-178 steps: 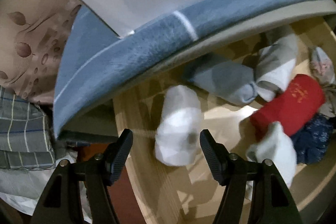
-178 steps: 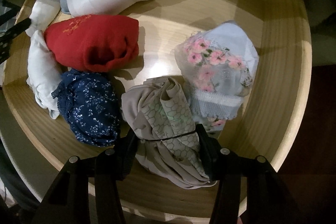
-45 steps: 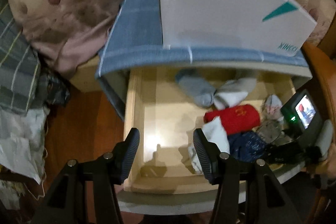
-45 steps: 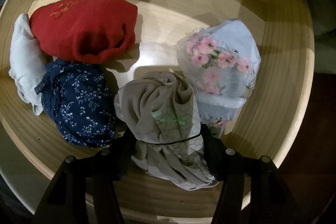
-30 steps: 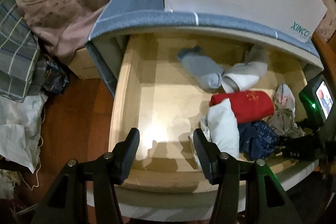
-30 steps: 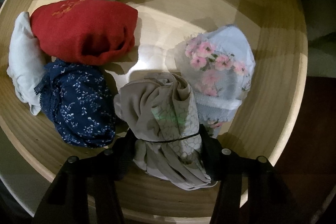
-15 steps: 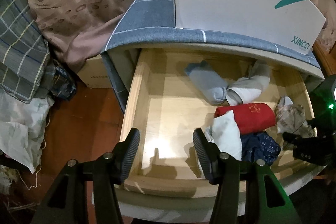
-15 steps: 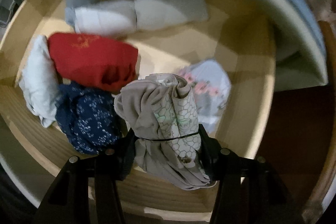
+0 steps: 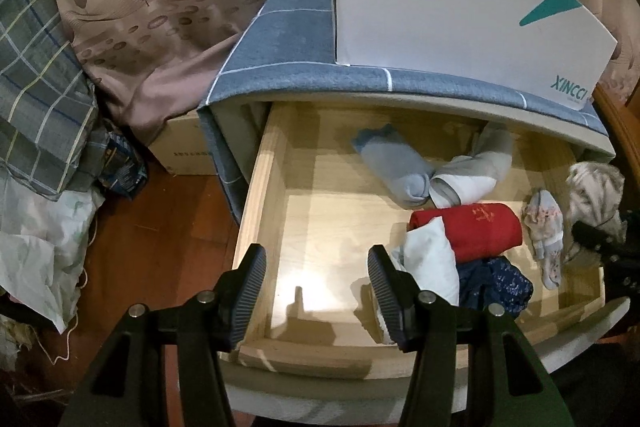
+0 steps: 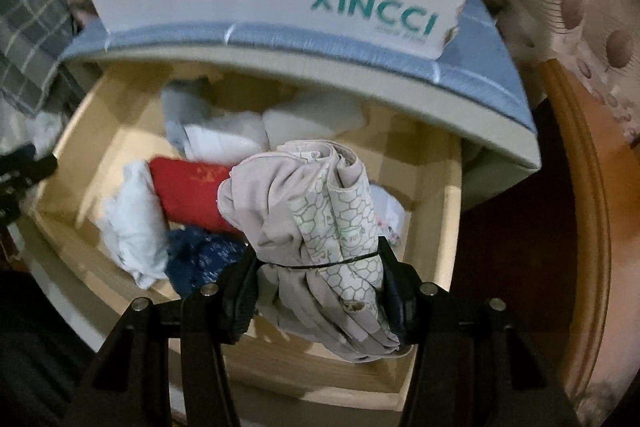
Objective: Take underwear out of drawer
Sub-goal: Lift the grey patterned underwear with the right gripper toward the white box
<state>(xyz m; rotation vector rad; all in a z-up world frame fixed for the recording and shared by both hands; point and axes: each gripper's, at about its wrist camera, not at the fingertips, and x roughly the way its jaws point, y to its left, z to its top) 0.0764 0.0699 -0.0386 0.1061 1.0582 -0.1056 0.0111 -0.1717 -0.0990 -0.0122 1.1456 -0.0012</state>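
Box (image 9: pixel 440 11) atop cabinet (image 9: pixel 280 39); rolled garments (image 9: pixel 464 231) in drawer (image 9: pixel 256 195) right.

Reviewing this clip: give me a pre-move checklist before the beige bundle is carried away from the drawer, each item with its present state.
1. Right hand-held gripper shut on the beige bundle: ok.
2. Bundle lifted off the drawer floor: ok.
3. Bundle clear of the floral piece: ok.
4. Left hand-held gripper open, holding nothing: ok.
5. Bundle's loose tail free of the front rim: cannot tell.
6. Drop-off spot in view: cannot tell.
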